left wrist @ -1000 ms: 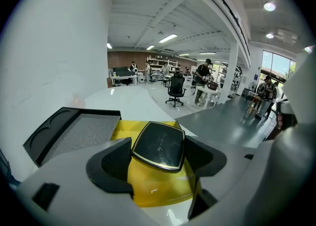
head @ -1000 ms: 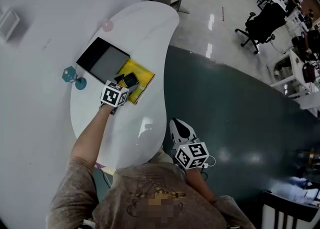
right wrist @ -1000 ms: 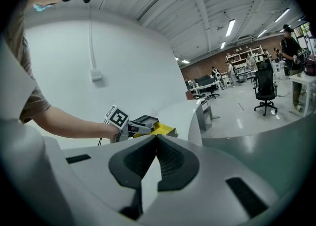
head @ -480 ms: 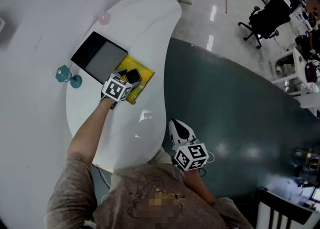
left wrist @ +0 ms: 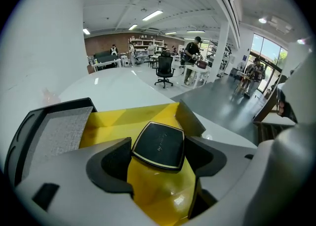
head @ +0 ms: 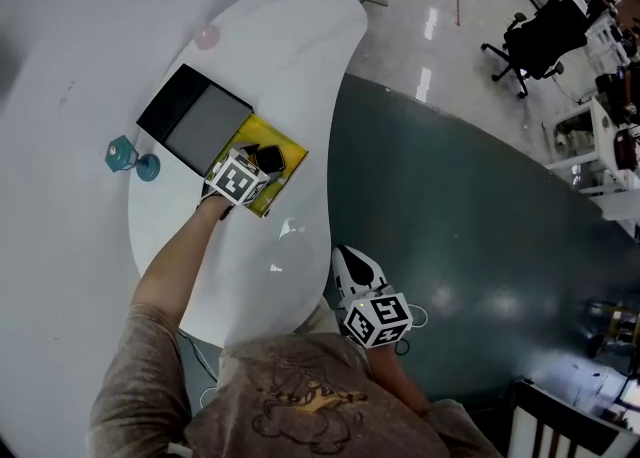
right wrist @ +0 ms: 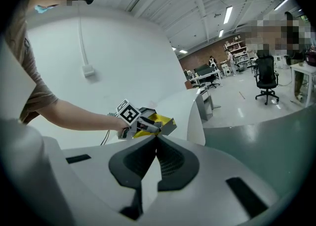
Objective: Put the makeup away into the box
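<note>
One compact, clamped by left jaws, sank toward the box; right jaws closed.

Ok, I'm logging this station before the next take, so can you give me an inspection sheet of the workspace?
Surface: white curved table, glossy.
Job's things: open yellow box with its dark lid beside it; black compact held over the box.
Clutter: small pink object at the table's far edge; two teal objects off the table to the left.
Grippers: left gripper shut on the compact; right gripper shut and empty, off the table by the person's body.
Cables: thin cable hanging under the person's left forearm.
Surroundings: dark green floor, office chair, desks beyond.
</note>
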### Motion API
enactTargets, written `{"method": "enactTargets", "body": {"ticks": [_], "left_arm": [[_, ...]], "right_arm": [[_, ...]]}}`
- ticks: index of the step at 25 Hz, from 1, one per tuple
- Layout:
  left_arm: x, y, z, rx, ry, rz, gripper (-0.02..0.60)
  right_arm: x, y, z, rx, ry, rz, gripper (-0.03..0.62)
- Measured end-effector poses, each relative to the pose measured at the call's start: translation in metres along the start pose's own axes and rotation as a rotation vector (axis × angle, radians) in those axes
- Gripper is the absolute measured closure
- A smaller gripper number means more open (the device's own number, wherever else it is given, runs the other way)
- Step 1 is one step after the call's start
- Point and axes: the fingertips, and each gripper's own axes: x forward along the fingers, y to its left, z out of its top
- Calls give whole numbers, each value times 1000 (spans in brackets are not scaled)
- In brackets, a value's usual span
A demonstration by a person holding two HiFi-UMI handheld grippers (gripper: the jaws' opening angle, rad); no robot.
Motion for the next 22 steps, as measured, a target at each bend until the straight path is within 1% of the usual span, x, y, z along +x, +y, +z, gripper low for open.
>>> {"method": "enactTargets", "body": {"ticks": [8,14,18,22], "left_arm": [[15,-4,-7,36,65,-26,224],[17,-3,-6,3,56,-21,224],[13,1,-7,2,53,-3,223],[3,6,3,-32,10,19,223]], "right_arm": [[2,-10,-4,2,17,-6,592],[-1,-10,-3,-2,25,-3,592],[1,-10,-3,-7,22,1,592],[1,-9,-1,-9,17,6,592]]}}
